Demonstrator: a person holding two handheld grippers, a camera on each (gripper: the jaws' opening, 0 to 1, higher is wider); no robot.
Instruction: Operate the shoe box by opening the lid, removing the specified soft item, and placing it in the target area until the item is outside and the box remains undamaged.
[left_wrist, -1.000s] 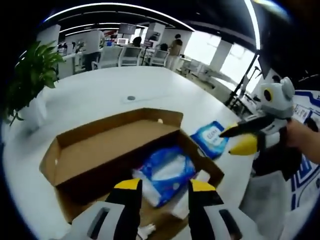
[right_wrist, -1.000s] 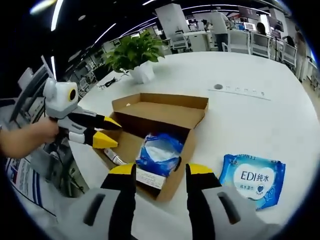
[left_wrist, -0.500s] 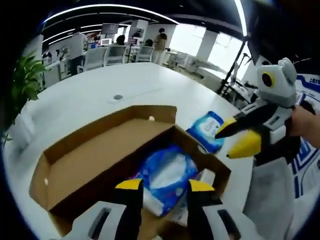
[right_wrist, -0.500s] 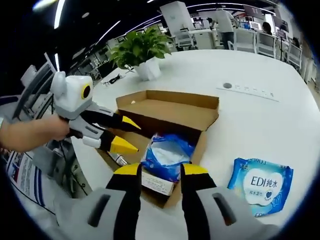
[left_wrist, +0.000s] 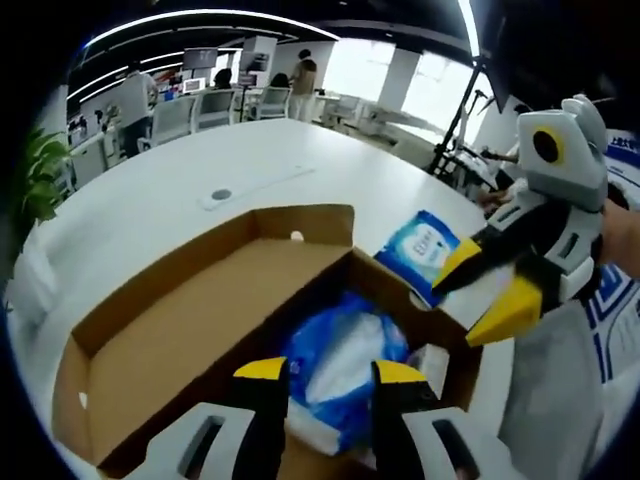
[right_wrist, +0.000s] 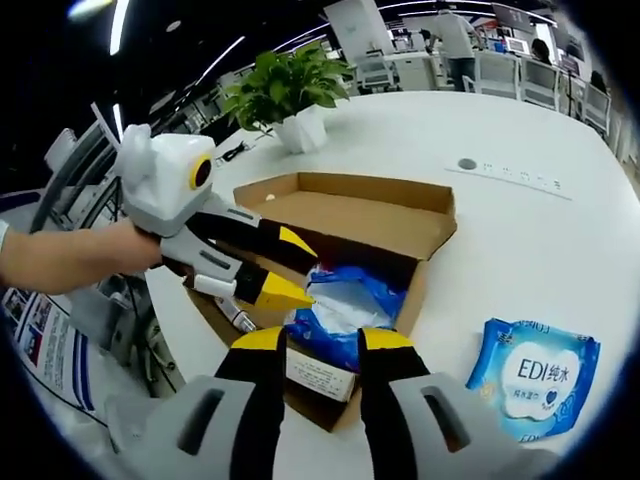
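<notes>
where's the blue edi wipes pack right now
The blue EDI wipes pack lies flat on the white table, outside the open shoe box, low right in the right gripper view. In the left gripper view it lies just past the box's far corner.

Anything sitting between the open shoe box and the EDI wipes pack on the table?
Nothing. In the right gripper view, only bare white table separates the shoe box from the wipes pack. The left gripper view shows the same narrow bare strip beside the pack.
</notes>
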